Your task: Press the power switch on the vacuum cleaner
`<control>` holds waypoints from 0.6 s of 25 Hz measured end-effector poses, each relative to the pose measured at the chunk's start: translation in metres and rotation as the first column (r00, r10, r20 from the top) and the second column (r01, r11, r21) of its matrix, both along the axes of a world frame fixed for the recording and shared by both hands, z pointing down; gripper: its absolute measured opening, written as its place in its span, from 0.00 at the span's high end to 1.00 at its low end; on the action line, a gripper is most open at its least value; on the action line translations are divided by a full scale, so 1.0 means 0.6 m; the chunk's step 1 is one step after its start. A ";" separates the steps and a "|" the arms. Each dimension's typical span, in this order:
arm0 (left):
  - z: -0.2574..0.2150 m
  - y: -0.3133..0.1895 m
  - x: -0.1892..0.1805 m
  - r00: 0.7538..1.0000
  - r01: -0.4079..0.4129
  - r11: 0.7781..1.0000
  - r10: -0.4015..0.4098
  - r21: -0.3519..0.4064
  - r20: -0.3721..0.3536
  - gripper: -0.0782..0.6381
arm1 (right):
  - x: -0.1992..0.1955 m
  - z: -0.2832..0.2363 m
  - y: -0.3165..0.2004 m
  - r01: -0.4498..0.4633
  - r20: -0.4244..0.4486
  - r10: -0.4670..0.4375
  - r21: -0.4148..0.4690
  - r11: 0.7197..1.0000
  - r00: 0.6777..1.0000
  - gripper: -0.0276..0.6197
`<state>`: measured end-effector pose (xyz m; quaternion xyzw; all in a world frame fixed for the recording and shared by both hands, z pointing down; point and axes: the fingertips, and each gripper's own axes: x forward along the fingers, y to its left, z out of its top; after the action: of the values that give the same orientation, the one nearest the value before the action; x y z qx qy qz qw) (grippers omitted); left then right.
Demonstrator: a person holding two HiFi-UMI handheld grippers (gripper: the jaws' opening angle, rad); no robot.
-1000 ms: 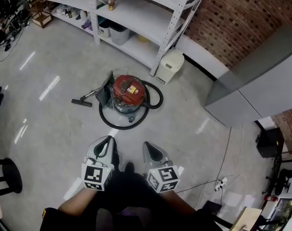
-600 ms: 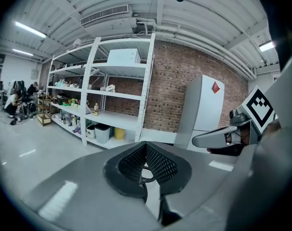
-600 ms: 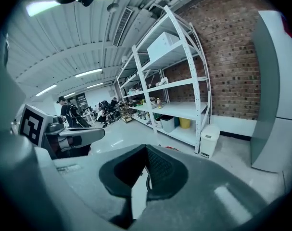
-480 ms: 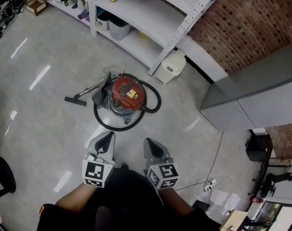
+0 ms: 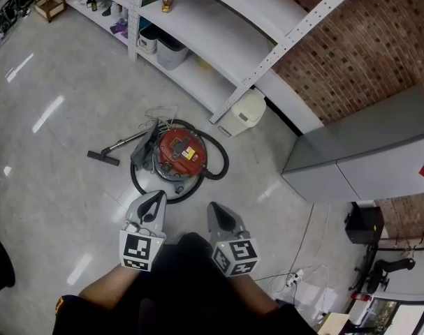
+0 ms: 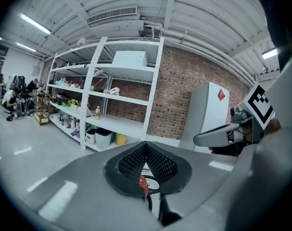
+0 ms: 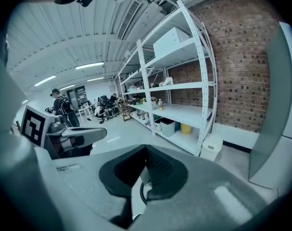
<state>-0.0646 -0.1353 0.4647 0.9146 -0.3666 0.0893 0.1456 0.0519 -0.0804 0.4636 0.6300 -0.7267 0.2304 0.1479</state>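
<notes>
A pale, shiny floor [image 5: 51, 110] runs up to white metal shelving [image 5: 218, 33] along a brick wall. Over on the left of the floor lies a dark floor nozzle [image 5: 102, 158] on its wand, which leads right to the red vacuum cleaner [image 5: 181, 152]. It stands on the floor near the shelving's front post, ringed by its black hose [image 5: 218, 160]. The left gripper [image 5: 155, 197] and right gripper [image 5: 216, 209] are held side by side, apart from each other. Both point towards the vacuum cleaner and are well short of it. Each has its jaws together with nothing between them. Right of the vacuum cleaner, a small white bin [image 5: 243, 112] sits by the post. A grey cabinet [image 5: 365, 159] stands further right against the brick.
</notes>
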 end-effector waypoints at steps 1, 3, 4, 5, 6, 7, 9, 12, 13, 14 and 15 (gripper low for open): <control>0.000 -0.004 0.000 1.000 0.004 1.000 -0.004 -0.002 0.000 0.87 | 0.000 -0.001 -0.005 0.004 0.000 -0.004 0.000 1.000 1.000 0.97; 0.000 -0.011 0.005 1.000 0.010 1.000 -0.010 -0.006 0.003 0.87 | 0.003 -0.002 -0.017 0.012 0.003 -0.012 0.000 1.000 1.000 0.97; 0.000 -0.015 0.009 1.000 0.012 1.000 -0.012 -0.007 0.006 0.87 | 0.006 -0.001 -0.024 0.016 0.007 -0.016 -0.001 1.000 1.000 0.97; 0.002 -0.019 0.013 1.000 0.015 1.000 -0.015 -0.008 0.010 0.87 | 0.009 0.003 -0.031 0.023 0.011 -0.023 -0.003 1.000 1.000 0.97; 0.006 -0.023 0.017 1.000 0.021 1.000 -0.021 -0.012 0.015 0.87 | 0.012 0.008 -0.038 0.032 0.015 -0.032 -0.008 0.999 0.999 0.97; 0.011 -0.028 0.021 0.999 0.030 0.999 -0.030 -0.017 0.020 0.87 | 0.015 0.015 -0.044 0.044 0.021 -0.043 -0.014 0.999 0.999 0.97; 0.022 -0.038 0.030 0.998 0.054 0.998 -0.053 -0.031 0.030 0.87 | 0.022 0.028 -0.054 0.070 0.032 -0.069 -0.030 0.997 0.997 0.97; 0.033 -0.052 0.056 0.996 0.083 0.995 -0.081 -0.049 0.045 0.87 | 0.043 0.047 -0.068 0.104 0.046 -0.101 -0.062 0.993 0.994 0.97; 0.036 -0.057 0.066 0.995 0.089 0.995 -0.086 -0.054 0.048 0.87 | 0.053 0.054 -0.074 0.111 0.049 -0.108 -0.073 0.991 0.993 0.97; 0.041 -0.062 0.078 0.995 0.094 0.994 -0.091 -0.059 0.051 0.87 | 0.064 0.060 -0.081 0.118 0.051 -0.114 -0.083 0.990 0.992 0.97; 0.046 -0.068 0.089 0.994 0.099 0.993 -0.095 -0.065 0.057 0.87 | 0.074 0.067 -0.089 0.126 0.053 -0.121 -0.091 0.988 0.991 0.97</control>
<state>-0.0114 -0.1760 0.4924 0.8875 -0.4110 0.1191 0.1707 0.0964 -0.1340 0.5039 0.5705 -0.7560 0.2694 0.1743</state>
